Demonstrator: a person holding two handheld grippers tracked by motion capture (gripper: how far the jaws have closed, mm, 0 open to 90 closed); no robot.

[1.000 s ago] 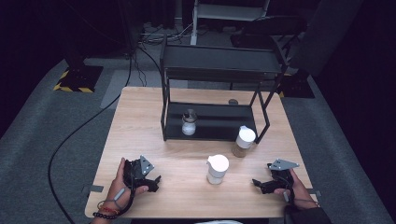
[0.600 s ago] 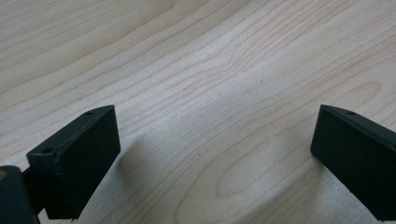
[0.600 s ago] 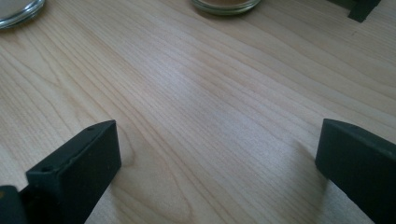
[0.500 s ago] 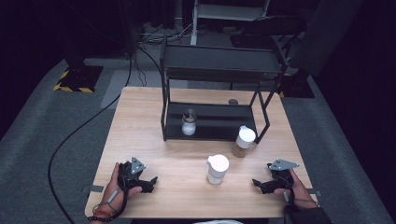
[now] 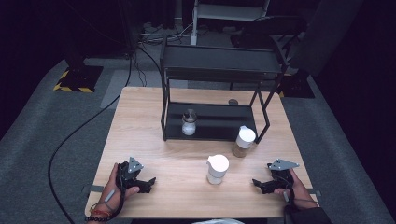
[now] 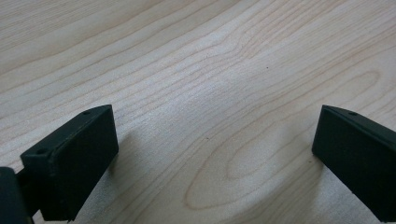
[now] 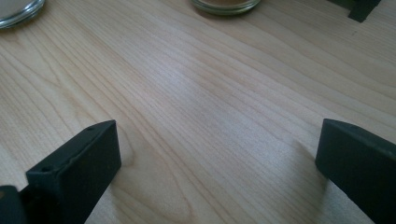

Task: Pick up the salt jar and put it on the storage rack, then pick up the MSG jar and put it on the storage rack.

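Two white-lidded jars (image 5: 217, 169) (image 5: 243, 141) on table (image 5: 140, 121); one small jar (image 5: 188, 123) on rack (image 5: 219, 122).

A light wooden table (image 5: 140, 116) carries a black two-tier metal rack (image 5: 219, 70) toward its far side. Two white-lidded jars stand on the bare wood in front of the rack: one (image 5: 217, 169) near the middle, the other (image 5: 243, 141) just beside the rack's front right leg. A small glass jar (image 5: 188, 123) sits on the rack's lower shelf.

A jar (image 5: 217, 168) with a white lid stands upright on the wooden table (image 5: 140, 121), just in front of the black rack (image 5: 215, 93). A second white-lidded jar (image 5: 243, 141), brownish inside, stands upright beside the rack's front right leg.
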